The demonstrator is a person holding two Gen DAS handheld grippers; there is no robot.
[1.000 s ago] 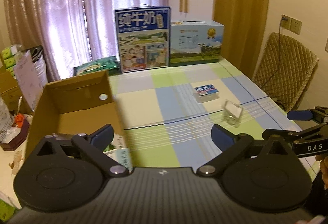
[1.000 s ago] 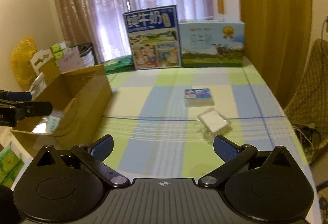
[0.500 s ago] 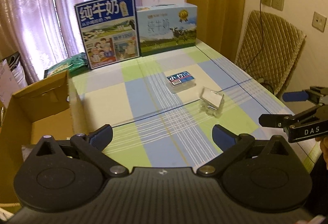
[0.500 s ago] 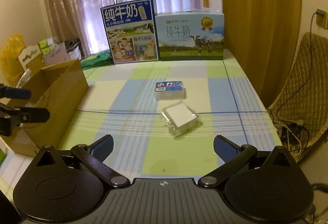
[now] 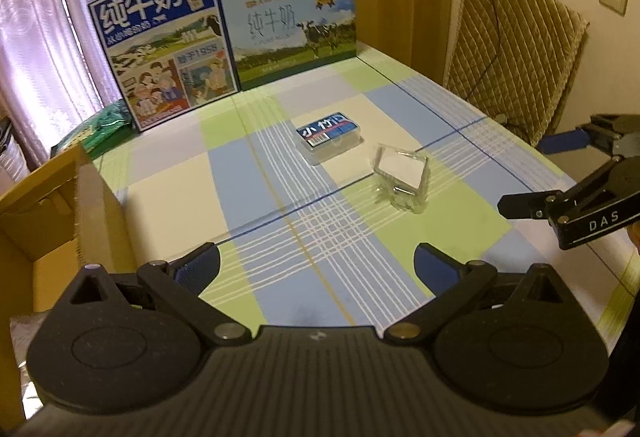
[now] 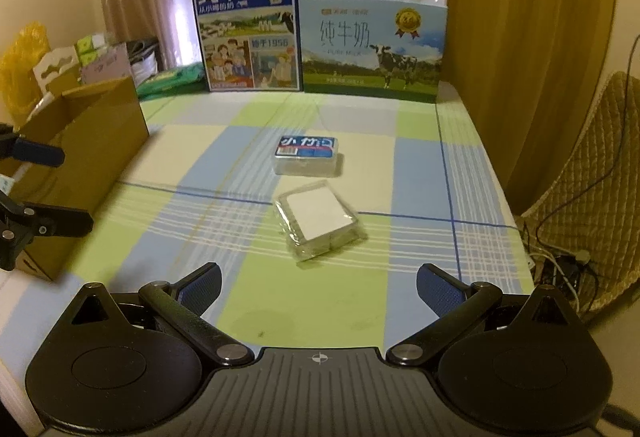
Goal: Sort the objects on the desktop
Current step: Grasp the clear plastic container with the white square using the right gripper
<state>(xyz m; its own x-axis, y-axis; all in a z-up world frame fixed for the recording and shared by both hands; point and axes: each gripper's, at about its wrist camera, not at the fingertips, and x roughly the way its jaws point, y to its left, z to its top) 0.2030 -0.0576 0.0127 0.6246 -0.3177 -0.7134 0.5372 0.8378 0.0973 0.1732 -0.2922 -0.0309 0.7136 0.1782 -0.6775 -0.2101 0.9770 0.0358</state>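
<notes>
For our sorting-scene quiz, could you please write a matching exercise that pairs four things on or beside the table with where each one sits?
Things:
1. blue-labelled box
2. clear white-topped case
3. cardboard box
4. milk cartons

Places:
A. at the table's left edge
B. upright at the far end
C. mid-table, farther from the right gripper
D. mid-table, nearer that gripper

Pairs: 1-C, 2-D, 3-A, 4-B

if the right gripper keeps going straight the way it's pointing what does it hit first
Probably the clear plastic case, lying on the tablecloth just ahead of the open right gripper; depth is uncertain.
</notes>
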